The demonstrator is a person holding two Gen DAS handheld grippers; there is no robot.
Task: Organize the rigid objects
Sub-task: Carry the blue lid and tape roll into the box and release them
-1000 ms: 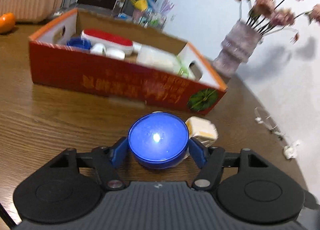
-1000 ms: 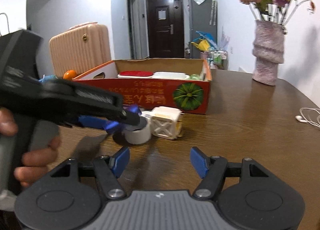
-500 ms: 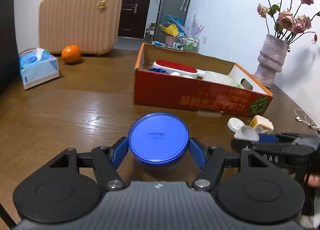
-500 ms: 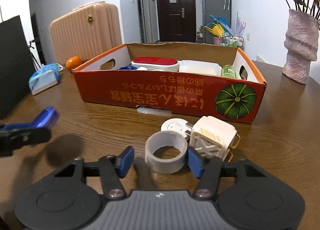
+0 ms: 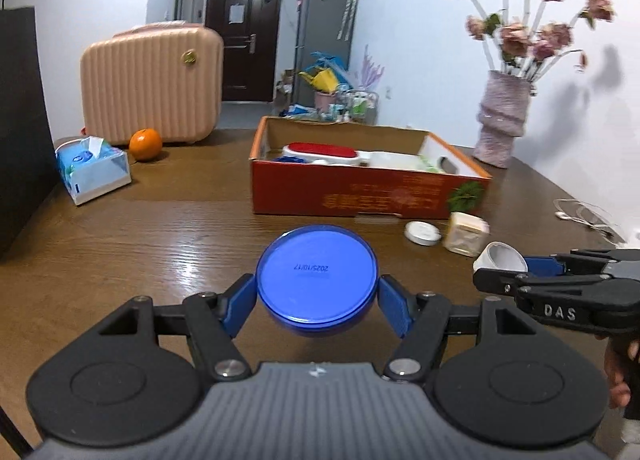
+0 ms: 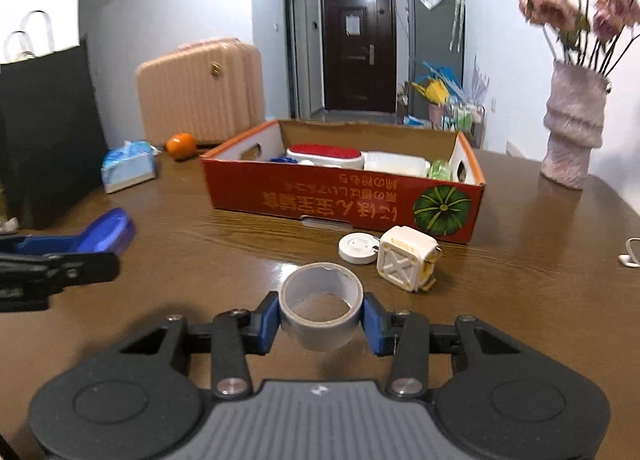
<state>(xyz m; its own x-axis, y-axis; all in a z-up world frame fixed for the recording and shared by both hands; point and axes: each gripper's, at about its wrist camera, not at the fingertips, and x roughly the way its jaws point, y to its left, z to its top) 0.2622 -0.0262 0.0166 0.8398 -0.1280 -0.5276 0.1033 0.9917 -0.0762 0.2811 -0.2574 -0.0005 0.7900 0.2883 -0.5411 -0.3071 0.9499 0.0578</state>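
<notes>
My left gripper point(image 5: 317, 306) is shut on a round blue-lidded jar point(image 5: 316, 272) and holds it above the wooden table point(image 5: 160, 244). My right gripper point(image 6: 321, 322) is shut on a grey tape roll point(image 6: 321, 310), lifted off the table; the roll also shows in the left wrist view point(image 5: 500, 258). A red cardboard box point(image 6: 344, 200) holding several items sits beyond. A white disc point(image 6: 357, 248) and a cream cube-shaped object point(image 6: 406, 258) lie on the table in front of the box. The left gripper appears at the left edge of the right wrist view point(image 6: 60, 256).
A pink vase with flowers point(image 6: 572, 132) stands at the right. A tissue pack point(image 5: 92, 168), an orange point(image 5: 145, 145) and a pink suitcase point(image 5: 152, 84) are at the far left. A dark panel point(image 6: 44, 136) stands on the left. White earphones point(image 5: 580, 216) lie at the right edge.
My right gripper moved forward, shut on the tape roll and lifted it. My left gripper drew back to the left from the box with the blue jar still held.
</notes>
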